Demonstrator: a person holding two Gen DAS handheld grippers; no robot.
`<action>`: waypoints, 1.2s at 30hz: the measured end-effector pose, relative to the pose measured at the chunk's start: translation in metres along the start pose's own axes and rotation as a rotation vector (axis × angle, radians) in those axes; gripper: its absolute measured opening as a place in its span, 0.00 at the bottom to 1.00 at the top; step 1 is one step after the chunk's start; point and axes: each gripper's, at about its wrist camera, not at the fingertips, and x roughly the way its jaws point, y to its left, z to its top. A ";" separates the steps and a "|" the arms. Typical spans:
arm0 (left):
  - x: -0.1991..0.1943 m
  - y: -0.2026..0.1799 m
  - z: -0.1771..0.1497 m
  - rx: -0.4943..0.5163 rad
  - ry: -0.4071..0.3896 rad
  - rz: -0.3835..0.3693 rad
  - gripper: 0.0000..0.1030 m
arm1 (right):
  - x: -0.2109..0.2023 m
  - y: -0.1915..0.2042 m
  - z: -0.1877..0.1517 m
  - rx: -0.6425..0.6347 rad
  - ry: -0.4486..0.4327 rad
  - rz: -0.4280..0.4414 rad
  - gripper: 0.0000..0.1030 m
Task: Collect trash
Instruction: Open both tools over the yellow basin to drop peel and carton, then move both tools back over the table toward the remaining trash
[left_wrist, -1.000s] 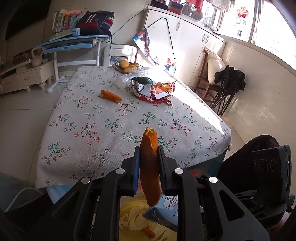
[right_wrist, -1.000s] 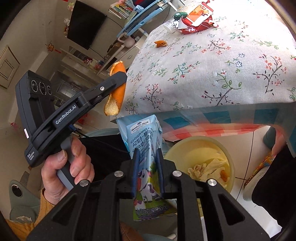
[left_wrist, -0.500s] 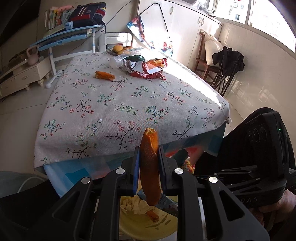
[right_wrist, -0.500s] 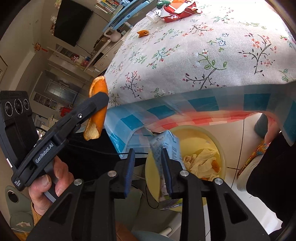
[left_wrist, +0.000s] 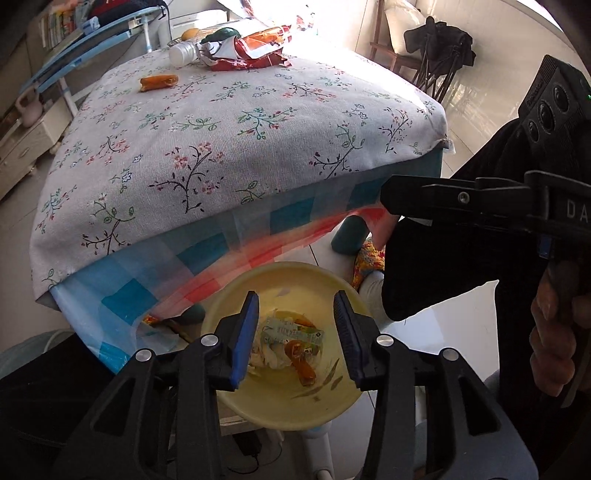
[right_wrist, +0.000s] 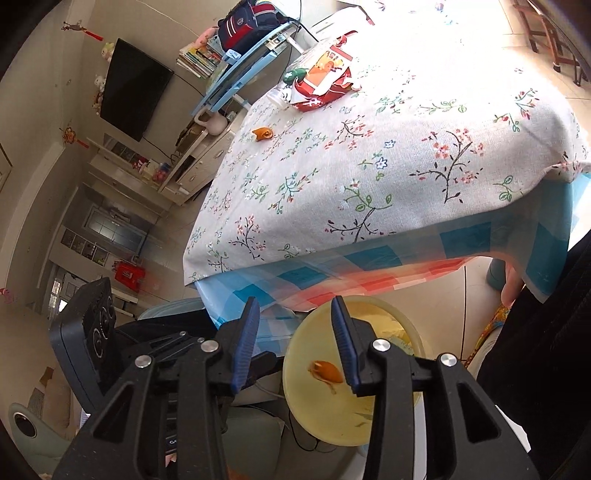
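- Yellow plastic bin (left_wrist: 280, 402) stands on the floor just off the near edge of the table (left_wrist: 229, 147), directly below both grippers; it holds crumpled paper, a flattened carton (left_wrist: 291, 334) and orange peel pieces (left_wrist: 301, 363).
- Left gripper (left_wrist: 295, 336): jaws spread wide, nothing between them, hanging over the bin mouth.
- Right gripper (right_wrist: 293, 341): jaws likewise apart and empty, over the bin's left rim (right_wrist: 291, 369) in its own view; a peel piece (right_wrist: 327, 371) lies in the bin beneath it.
- Remaining trash sits on the flowered cloth, all ahead of and above the grippers, toward the table's far end:
  - Orange peel on the table (left_wrist: 159, 82), alone, on the far left part; its long axis runs roughly across the left wrist view. It shows also in the right wrist view (right_wrist: 264, 133).
  - Red snack bag (left_wrist: 251, 51) further back, touching or just beside a plastic bottle (left_wrist: 184, 54) and a green item whose nature cannot be told.
- Judgement: the lone peel is the nearest piece and lies on the left side, so the left gripper appears better placed; a grip across its short width would suit.
- Clearance: cloth between the near edge and the peel carries nothing. Both grippers sit below tabletop level, so either must rise past the overhanging checked cloth (left_wrist: 177, 258) before reaching forward. The two grippers are near each other; risk of fouling if both lift together.
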 end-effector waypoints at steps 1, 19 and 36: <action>-0.002 0.001 0.000 -0.006 -0.010 0.002 0.45 | 0.000 0.000 0.000 -0.001 -0.003 -0.002 0.41; -0.042 0.028 0.017 -0.142 -0.251 0.171 0.82 | -0.002 0.018 -0.002 -0.122 -0.043 -0.095 0.60; -0.052 0.063 0.046 -0.256 -0.307 0.130 0.84 | -0.013 0.037 0.018 -0.237 -0.131 -0.145 0.68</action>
